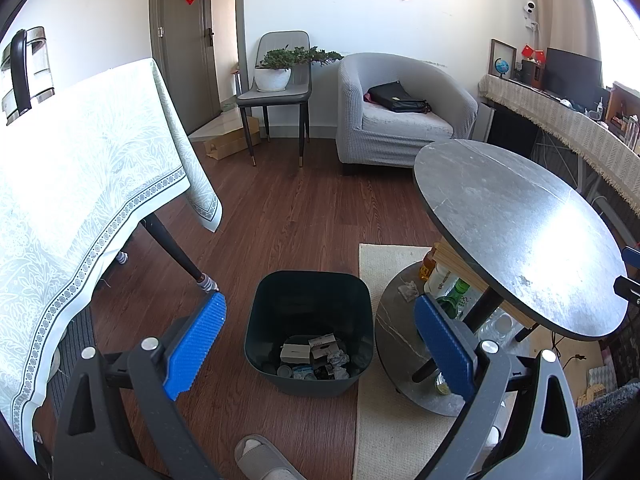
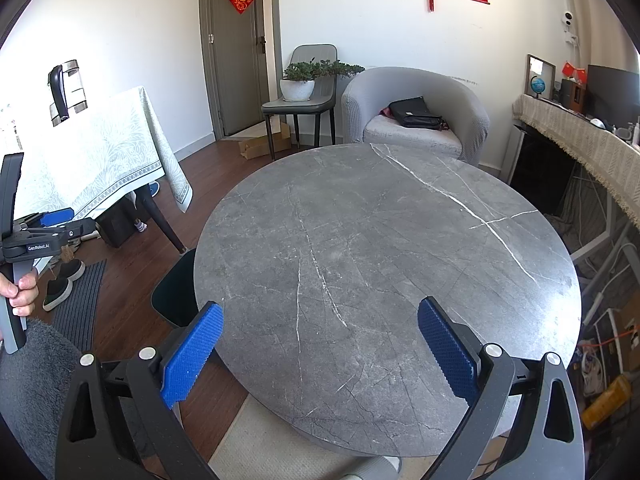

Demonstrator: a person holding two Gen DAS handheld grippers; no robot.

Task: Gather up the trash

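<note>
Both grippers I'm steering are spread wide with nothing between their blue pads. My left gripper (image 1: 320,332) hangs over the wooden floor, pointing down at the dark trash bin (image 1: 310,308), which stands on the floor between the cloth-covered table (image 1: 80,168) and the round marble table (image 1: 516,232). Inside the bin I can see collected trash (image 1: 316,358): small cardboard boxes, crumpled paper and what looks like a can or lid, all resting on the bottom. Just right of the bin, on the lower shelf of the round table, lies a crumpled scrap (image 1: 409,290) beside a green bottle (image 1: 456,294) and other containers. A grey slipper (image 1: 262,458) shows at the bottom edge of the left view, and a pale rug (image 1: 384,420) lies under the round table.

My right gripper (image 2: 320,350) hovers above the near edge of the marble top, fingers apart. From that view the bin peeks out at the table's left side, and the left hand (image 2: 22,294) grips its handle at the far left. Beyond are a grey armchair (image 2: 416,112) with a black bag (image 2: 416,114) on its seat, and a chair carrying a potted plant (image 2: 300,80).
</note>
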